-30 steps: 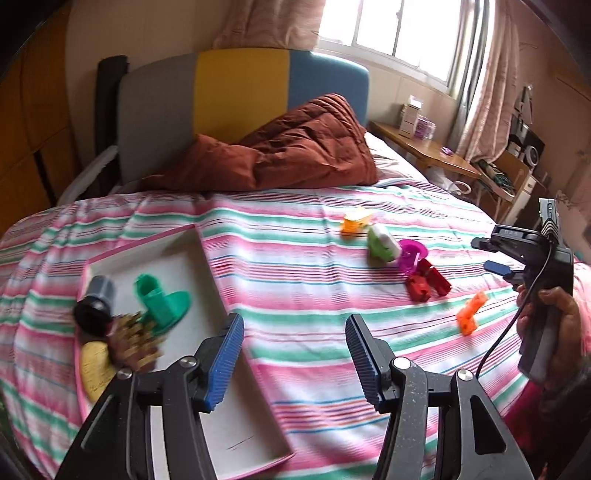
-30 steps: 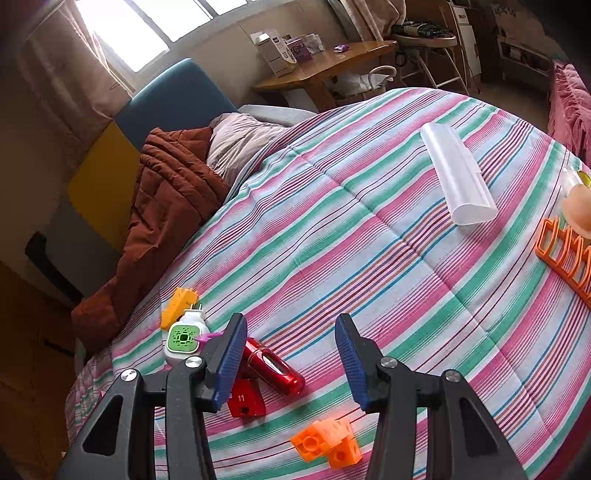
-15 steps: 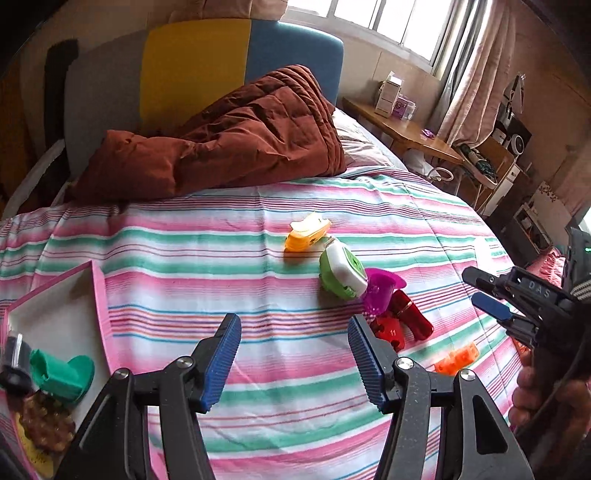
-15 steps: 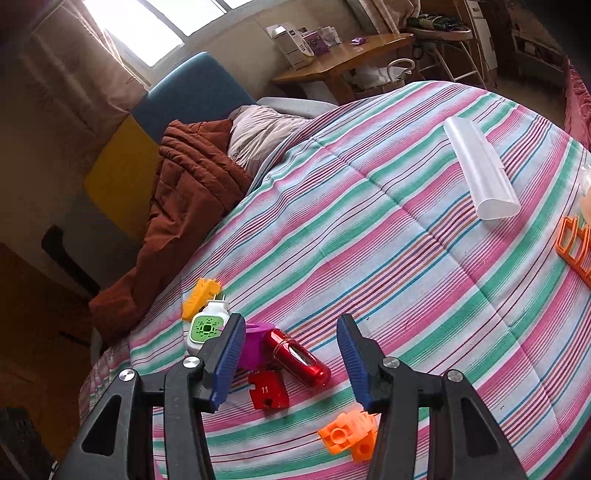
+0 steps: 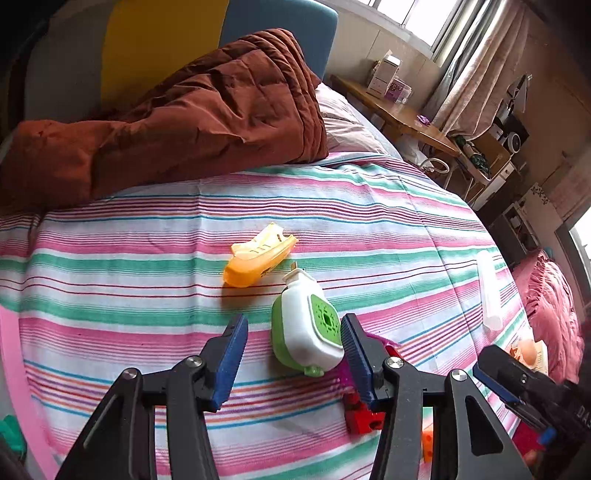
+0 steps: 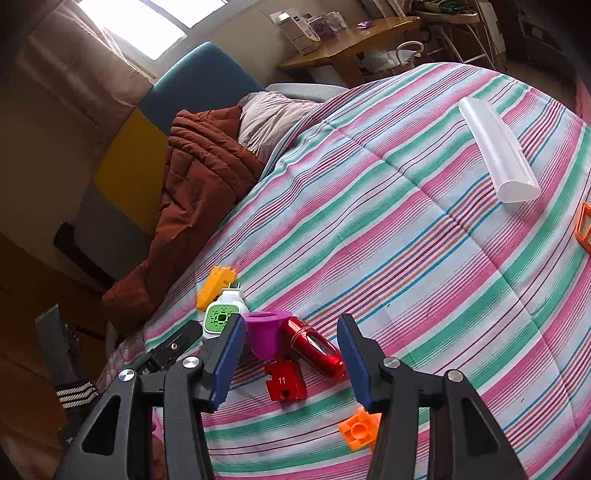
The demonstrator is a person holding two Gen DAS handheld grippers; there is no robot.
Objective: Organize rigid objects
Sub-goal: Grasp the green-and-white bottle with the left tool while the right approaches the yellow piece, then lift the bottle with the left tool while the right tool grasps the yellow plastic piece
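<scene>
Around the green-white plug-in (image 5: 308, 325), the left tool (image 5: 293, 349) is closing — pads not touching.

A home bedroom: striped bed cover (image 5: 147, 266), brown quilt (image 5: 207, 122), curtained window (image 5: 469, 74).

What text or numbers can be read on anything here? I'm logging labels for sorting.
"11": on the red block, right wrist view.
"DAS": on the right hand-held gripper at the frame edge in the left wrist view, cut off there.
Boxes on the wooden desk: printing too small to read.
Nothing else legible.
</scene>
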